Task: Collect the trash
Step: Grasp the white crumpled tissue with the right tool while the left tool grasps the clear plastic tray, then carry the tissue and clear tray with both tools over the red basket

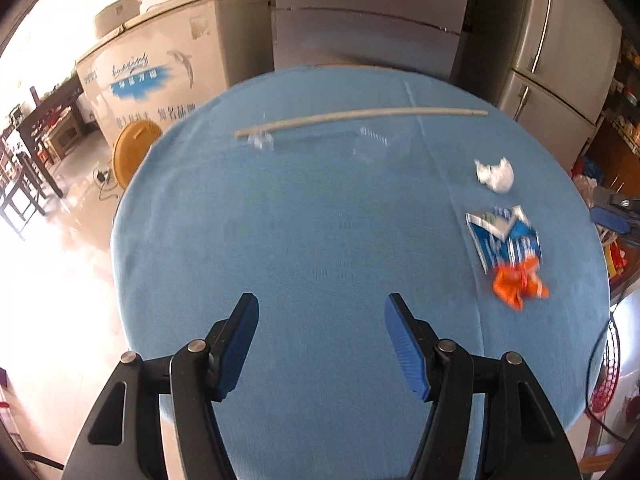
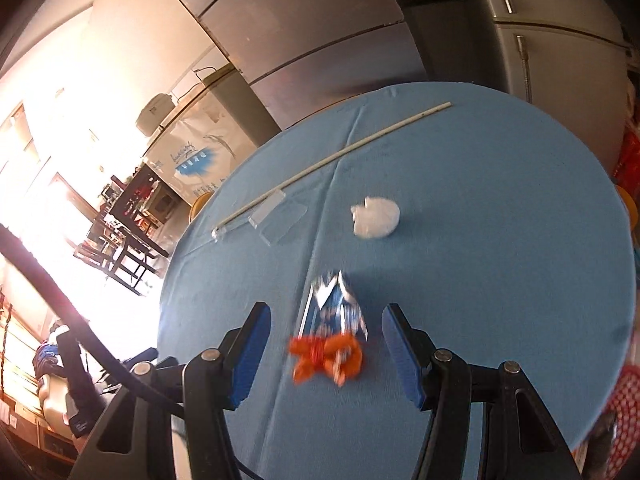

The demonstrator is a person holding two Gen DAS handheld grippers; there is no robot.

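A round table with a blue cloth (image 1: 304, 240) (image 2: 500, 280) holds trash. An orange wrapper (image 1: 518, 286) (image 2: 328, 358) lies next to a blue-and-white packet (image 1: 504, 236) (image 2: 338, 306). A crumpled white tissue (image 1: 495, 174) (image 2: 376, 216) lies farther back. A long pale stick (image 1: 360, 117) (image 2: 332, 158) and clear plastic pieces (image 1: 372, 142) (image 2: 278, 216) lie at the far side. My left gripper (image 1: 322, 312) is open and empty above the cloth's near middle. My right gripper (image 2: 326, 324) is open, with the orange wrapper and the packet between its fingers.
Grey refrigerators (image 1: 560, 44) (image 2: 560, 28) stand behind the table. A white chest freezer (image 1: 160, 64) (image 2: 200, 148) and a yellow round lid (image 1: 132, 148) are at the left. Dark chairs and tables (image 1: 28, 152) (image 2: 124, 232) stand on the bright floor. A red mesh item (image 2: 624, 412) hangs at the right edge.
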